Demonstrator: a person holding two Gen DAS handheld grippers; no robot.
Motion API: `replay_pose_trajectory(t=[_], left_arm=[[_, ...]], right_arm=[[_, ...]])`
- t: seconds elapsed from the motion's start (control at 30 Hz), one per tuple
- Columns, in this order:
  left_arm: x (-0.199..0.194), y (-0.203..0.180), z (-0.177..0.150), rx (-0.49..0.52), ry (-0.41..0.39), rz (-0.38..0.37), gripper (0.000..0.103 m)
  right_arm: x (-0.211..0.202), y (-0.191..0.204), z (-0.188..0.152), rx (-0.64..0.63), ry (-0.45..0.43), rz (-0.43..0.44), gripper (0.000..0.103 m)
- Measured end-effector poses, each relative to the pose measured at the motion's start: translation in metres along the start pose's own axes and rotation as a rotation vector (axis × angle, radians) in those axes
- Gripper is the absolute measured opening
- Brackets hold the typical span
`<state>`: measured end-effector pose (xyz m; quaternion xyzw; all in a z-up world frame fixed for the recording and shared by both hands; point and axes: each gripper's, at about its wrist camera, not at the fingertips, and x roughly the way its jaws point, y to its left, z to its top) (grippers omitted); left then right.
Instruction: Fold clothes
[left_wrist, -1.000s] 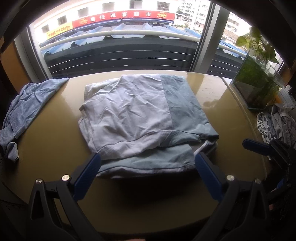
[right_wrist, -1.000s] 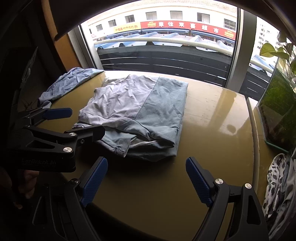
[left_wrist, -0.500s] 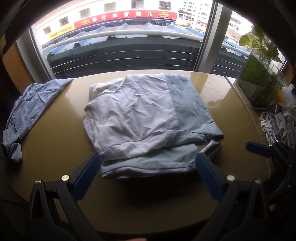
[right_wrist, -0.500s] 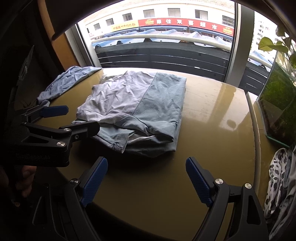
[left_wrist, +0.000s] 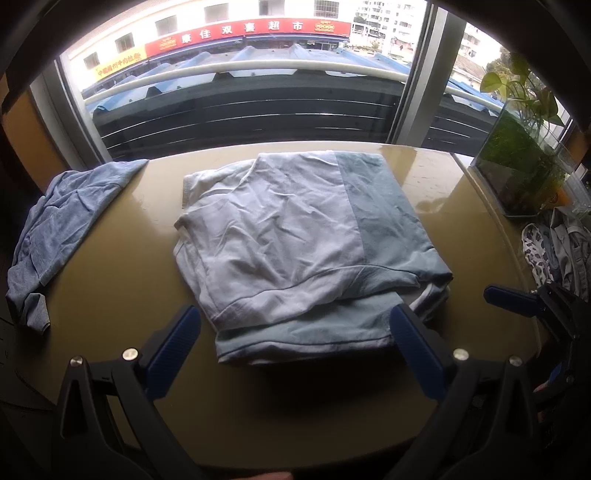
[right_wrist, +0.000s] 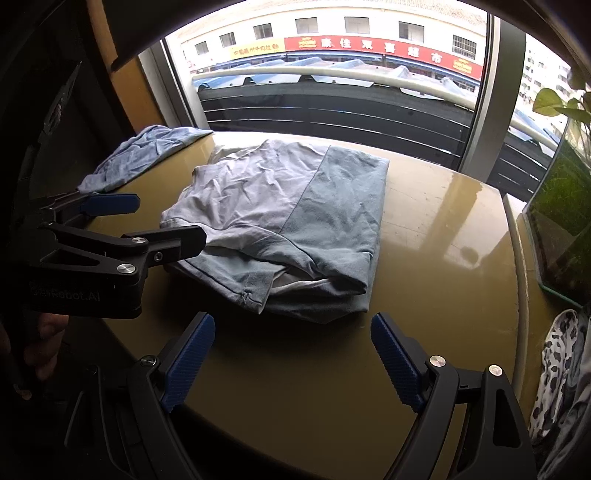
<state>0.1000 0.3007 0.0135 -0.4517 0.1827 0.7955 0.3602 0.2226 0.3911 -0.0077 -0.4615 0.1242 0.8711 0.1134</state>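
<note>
Tabletop (left_wrist: 122, 288) first: olive, glossy, carrying everything you work on. Mid-table lies the folded two-tone garment (left_wrist: 295, 240), pale panel over grey-blue, its near hem loose and layered, probably wanting one more tuck. Left of the garment, a blue-grey shirt (left_wrist: 62, 218) droops over the table edge, likely parked for its turn. Right of the garment stands a glass plant tank (left_wrist: 524, 177). Your left gripper (left_wrist: 295, 347) hangs spread wide, straddling the garment's near hem, gripping nothing. Your right gripper (right_wrist: 291, 354) hovers equally wide, short of the garment's near corner.
</note>
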Motion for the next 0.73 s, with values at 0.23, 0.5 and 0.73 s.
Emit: replay_pose_trajectory(t=[0.23, 0.5, 0.73], left_arm=[[0.004, 0.000, -0.002, -0.007, 0.010, 0.003, 0.103], [0.001, -0.007, -0.005, 0.028, -0.032, 0.025, 0.103], [0.000, -0.016, -0.006, 0.067, -0.071, 0.059, 0.103]], right_arm=[[0.001, 0.000, 0.000, -0.009, 0.011, 0.018, 0.087], [0.004, -0.004, -0.002, -0.005, 0.020, 0.013, 0.087], [0.005, -0.012, -0.004, 0.017, 0.034, 0.009, 0.087]])
